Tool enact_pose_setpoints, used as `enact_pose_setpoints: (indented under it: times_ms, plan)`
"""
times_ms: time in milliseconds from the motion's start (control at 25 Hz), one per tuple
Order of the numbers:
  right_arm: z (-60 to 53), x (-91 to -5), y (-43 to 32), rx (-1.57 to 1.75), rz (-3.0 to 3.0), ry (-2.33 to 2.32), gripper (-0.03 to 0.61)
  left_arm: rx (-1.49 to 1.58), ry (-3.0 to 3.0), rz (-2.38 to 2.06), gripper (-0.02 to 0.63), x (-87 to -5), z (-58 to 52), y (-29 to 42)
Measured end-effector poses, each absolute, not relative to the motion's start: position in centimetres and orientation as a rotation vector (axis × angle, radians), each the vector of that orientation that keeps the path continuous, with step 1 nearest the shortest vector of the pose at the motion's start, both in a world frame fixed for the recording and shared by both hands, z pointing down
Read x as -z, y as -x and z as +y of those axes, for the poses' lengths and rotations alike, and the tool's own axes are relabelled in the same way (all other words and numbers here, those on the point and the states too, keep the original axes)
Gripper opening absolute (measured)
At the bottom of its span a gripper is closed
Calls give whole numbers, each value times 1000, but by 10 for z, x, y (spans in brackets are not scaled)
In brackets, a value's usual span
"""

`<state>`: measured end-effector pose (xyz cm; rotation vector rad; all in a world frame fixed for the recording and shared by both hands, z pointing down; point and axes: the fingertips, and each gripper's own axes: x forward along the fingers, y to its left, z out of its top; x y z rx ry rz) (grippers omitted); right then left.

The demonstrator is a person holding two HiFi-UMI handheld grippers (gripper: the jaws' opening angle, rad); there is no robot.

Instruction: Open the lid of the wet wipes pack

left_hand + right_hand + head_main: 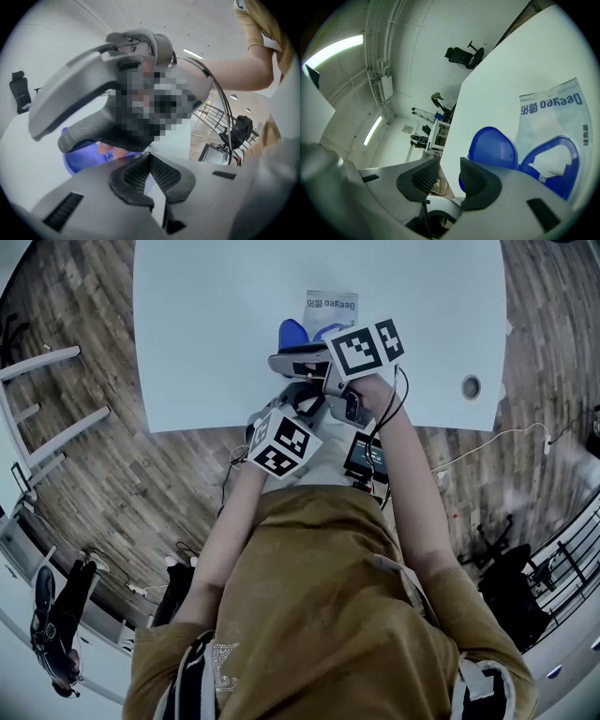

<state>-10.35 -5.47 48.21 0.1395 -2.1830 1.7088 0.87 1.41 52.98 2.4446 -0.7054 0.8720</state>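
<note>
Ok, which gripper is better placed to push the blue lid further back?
Probably the right gripper: it is open, right beside the raised blue lid of the wet wipes pack. The left gripper is shut, behind it.

Left tongs [149, 157] pinched together, right tongs [450, 166] slightly parted, both empty and close side by side

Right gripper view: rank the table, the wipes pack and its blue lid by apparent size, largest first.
1. Table: it fills most of the right side of the view.
2. Wipes pack: its lower part is hidden, so its ranking rests on the visible part.
3. Lid: flipped open, it looks clearly smaller than the pack.
</note>
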Motion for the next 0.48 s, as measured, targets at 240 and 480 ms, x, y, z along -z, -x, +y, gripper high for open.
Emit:
enact_pose_setpoints:
  times_ms: [240, 480]
  plan:
    - [-58, -496, 105, -1654, -2159, -142, 146, -834, -2469, -869, 2, -520, 3, 15]
    - [-60, -511, 98, -1641, -2124, -187, 146, -662, -2358, -1035, 2, -518, -14, 43]
